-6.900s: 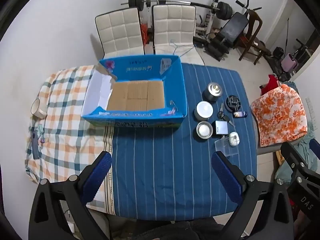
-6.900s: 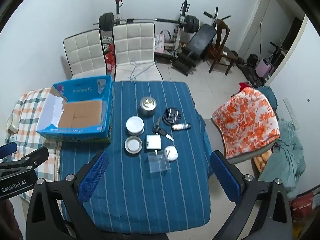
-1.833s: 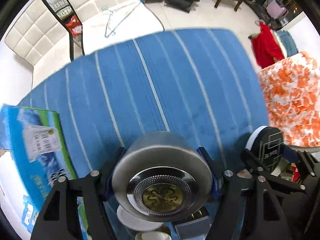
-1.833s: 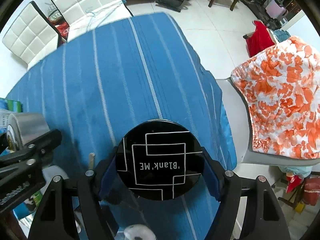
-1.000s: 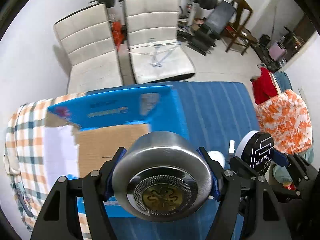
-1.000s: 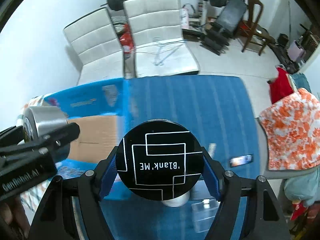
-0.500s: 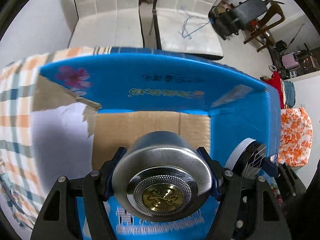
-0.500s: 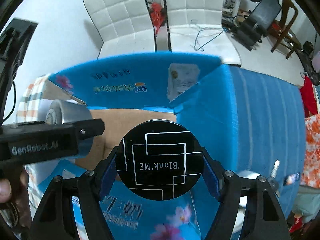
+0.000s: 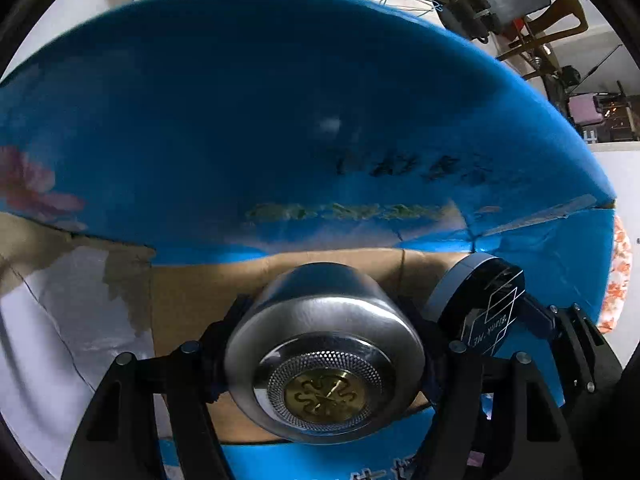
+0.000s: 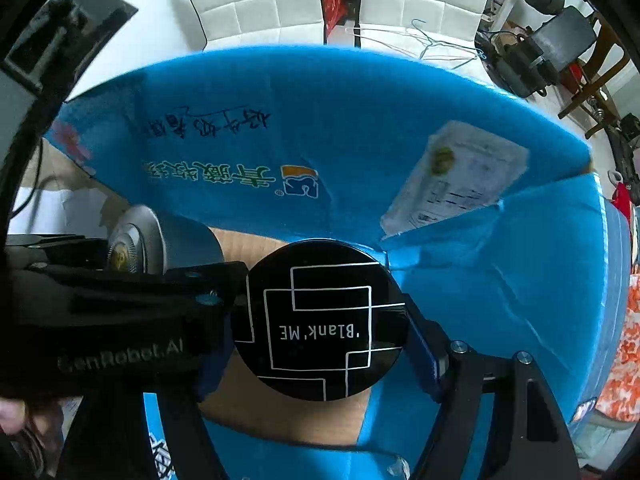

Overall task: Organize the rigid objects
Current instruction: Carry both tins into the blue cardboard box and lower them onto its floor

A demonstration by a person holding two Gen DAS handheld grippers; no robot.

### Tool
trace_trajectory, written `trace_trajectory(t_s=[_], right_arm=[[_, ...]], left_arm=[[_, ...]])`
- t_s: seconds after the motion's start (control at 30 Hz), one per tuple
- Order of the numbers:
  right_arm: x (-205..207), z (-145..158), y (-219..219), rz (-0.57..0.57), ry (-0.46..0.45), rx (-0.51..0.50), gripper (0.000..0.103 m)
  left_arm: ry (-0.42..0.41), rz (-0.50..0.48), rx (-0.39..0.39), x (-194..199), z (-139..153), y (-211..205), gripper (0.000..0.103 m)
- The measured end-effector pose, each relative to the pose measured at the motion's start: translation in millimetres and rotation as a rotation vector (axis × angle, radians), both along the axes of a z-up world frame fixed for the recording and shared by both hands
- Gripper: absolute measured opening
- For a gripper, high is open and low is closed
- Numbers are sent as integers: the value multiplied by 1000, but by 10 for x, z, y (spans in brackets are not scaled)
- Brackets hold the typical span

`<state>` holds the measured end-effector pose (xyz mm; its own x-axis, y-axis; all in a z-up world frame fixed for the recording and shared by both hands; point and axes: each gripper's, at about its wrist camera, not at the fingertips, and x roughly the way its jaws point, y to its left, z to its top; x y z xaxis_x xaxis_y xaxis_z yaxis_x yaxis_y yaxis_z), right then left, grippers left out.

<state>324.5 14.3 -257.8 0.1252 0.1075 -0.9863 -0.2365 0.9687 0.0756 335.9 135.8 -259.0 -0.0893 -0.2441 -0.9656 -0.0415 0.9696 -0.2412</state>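
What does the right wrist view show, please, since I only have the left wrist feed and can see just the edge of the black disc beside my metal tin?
Observer: The right gripper is shut on the black round case, whose lid reads 'Blank'ME' in white inside a pattern of white lines.
Operator: Thank you. Is there anything on the box wall that I'm missing?
Observer: A white paper label is stuck on the inside of the blue box, near its right corner.
Operator: And is my tin visible from there?
Observer: Yes, the metal tin in the left gripper shows side-on at the left, over the box's brown cardboard floor.
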Motion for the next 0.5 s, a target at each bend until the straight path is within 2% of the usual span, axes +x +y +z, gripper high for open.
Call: trace_trajectory(t_s=[0.17, 0.37, 0.5], right_arm=[[68, -48, -15, 1, 10, 1, 78], [300, -104, 9, -1, 96, 5, 79], [391, -107, -31, -1, 97, 10, 82]], left_arm=[[-3, 21, 12, 38, 25, 7, 69], [32, 45, 38, 18, 40, 50, 69], [46, 50, 52, 19, 90, 15, 70]])
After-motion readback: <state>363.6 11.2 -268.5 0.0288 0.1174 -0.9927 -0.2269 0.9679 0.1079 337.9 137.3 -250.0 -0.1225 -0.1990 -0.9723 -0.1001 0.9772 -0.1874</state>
